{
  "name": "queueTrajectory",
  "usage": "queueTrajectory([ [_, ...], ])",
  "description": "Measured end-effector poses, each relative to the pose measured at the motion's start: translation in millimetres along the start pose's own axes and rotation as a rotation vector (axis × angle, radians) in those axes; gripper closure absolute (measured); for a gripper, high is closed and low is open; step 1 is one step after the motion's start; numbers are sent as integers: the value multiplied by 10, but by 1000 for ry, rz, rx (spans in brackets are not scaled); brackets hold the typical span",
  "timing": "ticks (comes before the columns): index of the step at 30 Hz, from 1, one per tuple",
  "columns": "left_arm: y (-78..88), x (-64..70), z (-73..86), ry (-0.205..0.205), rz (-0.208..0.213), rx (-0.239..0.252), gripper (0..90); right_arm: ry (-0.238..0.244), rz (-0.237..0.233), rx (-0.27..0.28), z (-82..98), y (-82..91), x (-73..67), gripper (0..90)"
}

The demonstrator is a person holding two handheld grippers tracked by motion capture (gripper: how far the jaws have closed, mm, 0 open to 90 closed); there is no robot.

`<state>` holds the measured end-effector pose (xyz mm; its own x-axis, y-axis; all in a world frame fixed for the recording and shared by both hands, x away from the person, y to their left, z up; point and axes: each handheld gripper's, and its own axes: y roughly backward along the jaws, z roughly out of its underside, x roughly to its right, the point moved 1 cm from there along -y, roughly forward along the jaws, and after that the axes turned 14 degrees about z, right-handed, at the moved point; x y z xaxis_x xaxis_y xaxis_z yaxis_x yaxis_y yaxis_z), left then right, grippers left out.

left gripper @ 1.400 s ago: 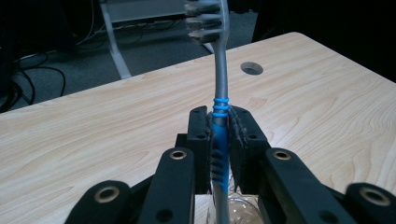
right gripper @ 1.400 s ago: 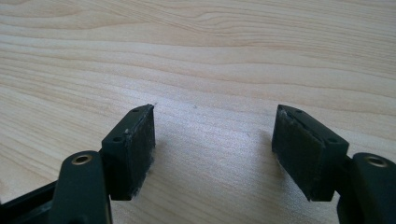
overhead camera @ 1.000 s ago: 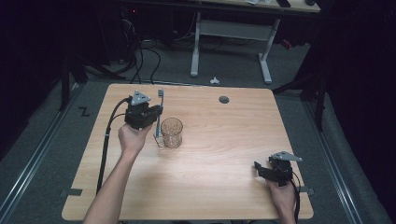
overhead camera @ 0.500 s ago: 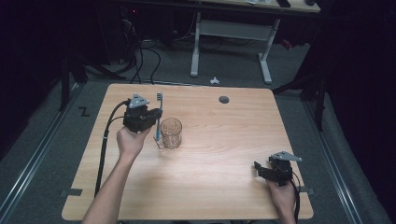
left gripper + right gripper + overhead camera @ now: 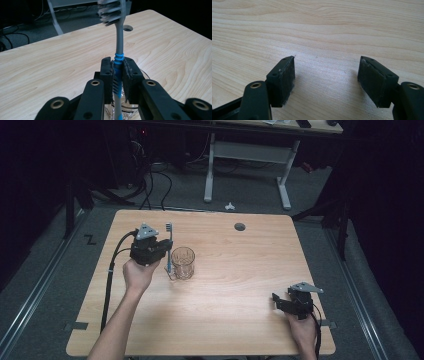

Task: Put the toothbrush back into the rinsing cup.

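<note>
1. Toothbrush (image 5: 119,40): grey stem, blue ribbed grip, bristle head uppermost. It stands upright, pinched at the ribbed part by your left tongs (image 5: 117,77); in the high view it shows as a thin stick (image 5: 169,245) just left of the glass, over the left half of the desk

2. Glass (image 5: 183,263): a clear cut-pattern tumbler, upright on the desk, empty as far as can be seen. In the left gripper view its rim (image 5: 147,76) curves out directly below the tongs, and the lower end of the toothbrush seems to sit at or just inside the mouth; whether it touches the glass cannot be told

3. Left tongs (image 5: 150,247): closed on the toothbrush, pads pressed to both sides of the blue grip. Your left hand (image 5: 137,272) holds them close beside the glass

4. Right tongs (image 5: 325,80): open, nothing between the pads, bare wood beneath. They rest at the near right corner of the desk (image 5: 295,304), well apart from the glass

5. Desk (image 5: 240,285): light wood, a round cable hole (image 5: 240,226) near the far edge

6. Progress, as judged: you have the pick-up done and the brush lined up over the glass. What is left is to lower it, release, and draw the left tongs clear without tipping the tumbler
</note>
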<state>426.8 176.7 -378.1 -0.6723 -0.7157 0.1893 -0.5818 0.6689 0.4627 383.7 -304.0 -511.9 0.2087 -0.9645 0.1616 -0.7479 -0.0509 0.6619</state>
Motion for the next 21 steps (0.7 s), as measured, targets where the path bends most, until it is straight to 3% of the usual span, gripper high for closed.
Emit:
queueTrajectory([
  [21,48,60,158,-5,-9,-7,794,3,2,0,0,-1,-3,304],
])
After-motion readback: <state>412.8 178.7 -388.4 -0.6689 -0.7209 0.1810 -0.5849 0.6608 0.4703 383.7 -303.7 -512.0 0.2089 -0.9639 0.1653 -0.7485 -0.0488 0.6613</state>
